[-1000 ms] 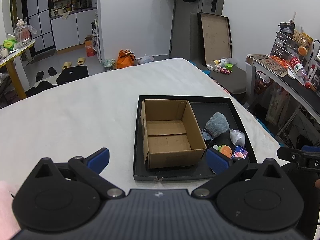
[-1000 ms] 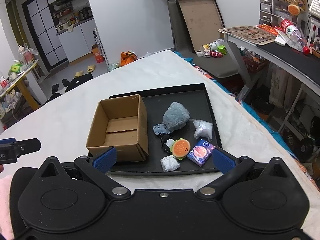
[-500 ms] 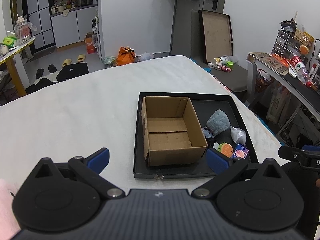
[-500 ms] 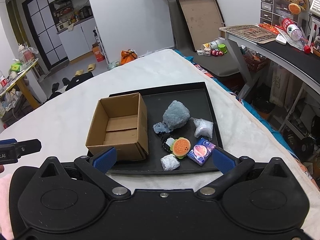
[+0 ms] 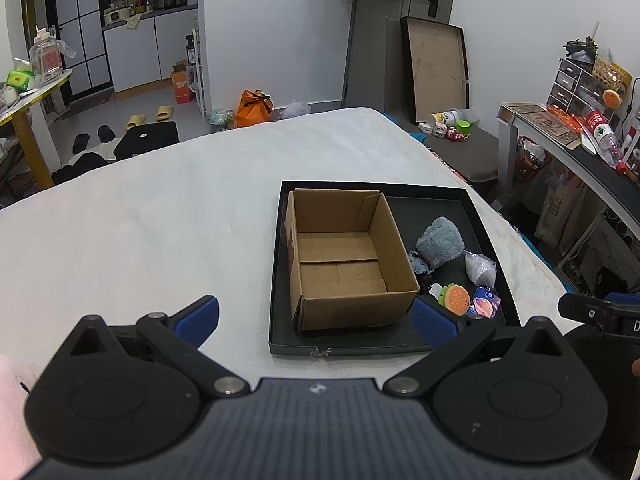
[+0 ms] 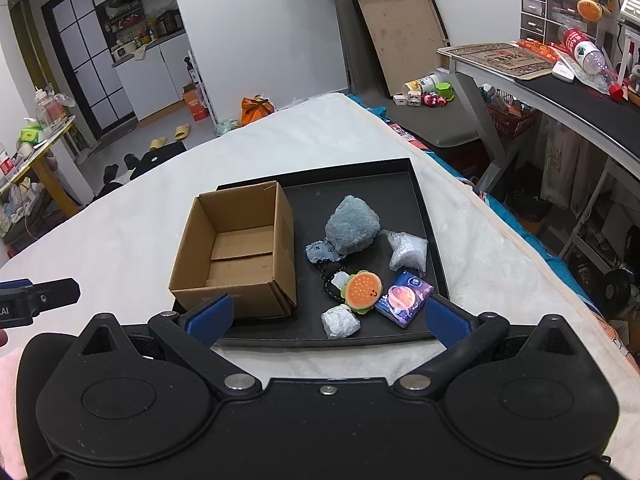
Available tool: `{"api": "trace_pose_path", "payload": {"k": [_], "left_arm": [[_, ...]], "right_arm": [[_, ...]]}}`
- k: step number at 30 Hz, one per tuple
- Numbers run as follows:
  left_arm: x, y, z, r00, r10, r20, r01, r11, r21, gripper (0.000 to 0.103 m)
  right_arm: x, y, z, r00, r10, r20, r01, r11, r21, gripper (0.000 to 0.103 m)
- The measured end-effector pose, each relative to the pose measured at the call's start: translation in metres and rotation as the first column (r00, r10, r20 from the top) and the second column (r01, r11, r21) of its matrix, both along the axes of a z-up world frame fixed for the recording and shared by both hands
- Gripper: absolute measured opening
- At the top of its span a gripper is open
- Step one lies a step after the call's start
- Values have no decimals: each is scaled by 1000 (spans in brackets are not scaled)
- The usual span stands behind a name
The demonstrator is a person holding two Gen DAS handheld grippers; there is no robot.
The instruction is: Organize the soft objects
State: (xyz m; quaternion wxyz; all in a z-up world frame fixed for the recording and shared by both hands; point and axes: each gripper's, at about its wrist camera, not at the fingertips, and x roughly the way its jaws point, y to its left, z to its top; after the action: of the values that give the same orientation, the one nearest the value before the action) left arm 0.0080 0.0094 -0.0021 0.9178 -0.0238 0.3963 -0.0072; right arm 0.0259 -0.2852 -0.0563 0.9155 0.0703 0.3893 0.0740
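A black tray [image 6: 432, 248] lies on the white bed. In it stands an open, empty cardboard box [image 6: 240, 252], also in the left wrist view [image 5: 344, 256]. Right of the box lie a grey-blue plush [image 6: 354, 226], a small blue plush piece [image 6: 320, 252], a burger toy [image 6: 362, 290], a purple tissue pack [image 6: 404, 298], a clear bag [image 6: 408, 252] and a white wrapped lump [image 6: 339, 321]. My left gripper [image 5: 316, 320] is open and empty, near the tray's front edge. My right gripper [image 6: 326, 318] is open and empty, just in front of the toys.
The white bed [image 5: 160, 220] spreads wide to the left of the tray. A desk [image 6: 560, 88] with clutter stands to the right, past the bed's edge. The floor beyond holds an orange bag [image 5: 254, 106] and slippers.
Both grippers have drawn slightly back and up from the tray; the box and toys look a little farther off. Nothing on the tray has moved.
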Motion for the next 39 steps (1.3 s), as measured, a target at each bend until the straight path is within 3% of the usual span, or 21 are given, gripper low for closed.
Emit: {"api": "trace_pose_path", "payload": {"k": [20, 33, 39], "left_arm": [[29, -3, -26, 997, 2, -72, -2, 1000, -3, 102], [63, -3, -59, 989, 14, -149, -18, 1000, -23, 102], [82, 5, -68, 985, 49, -163, -56, 998, -37, 101]], "right_arm": [[29, 2, -23, 998, 15, -65, -15, 1000, -2, 103], [68, 2, -58, 983, 5, -181, 1, 999, 33, 103], [93, -4, -61, 981, -26, -191, 36, 998, 54, 103]]}}
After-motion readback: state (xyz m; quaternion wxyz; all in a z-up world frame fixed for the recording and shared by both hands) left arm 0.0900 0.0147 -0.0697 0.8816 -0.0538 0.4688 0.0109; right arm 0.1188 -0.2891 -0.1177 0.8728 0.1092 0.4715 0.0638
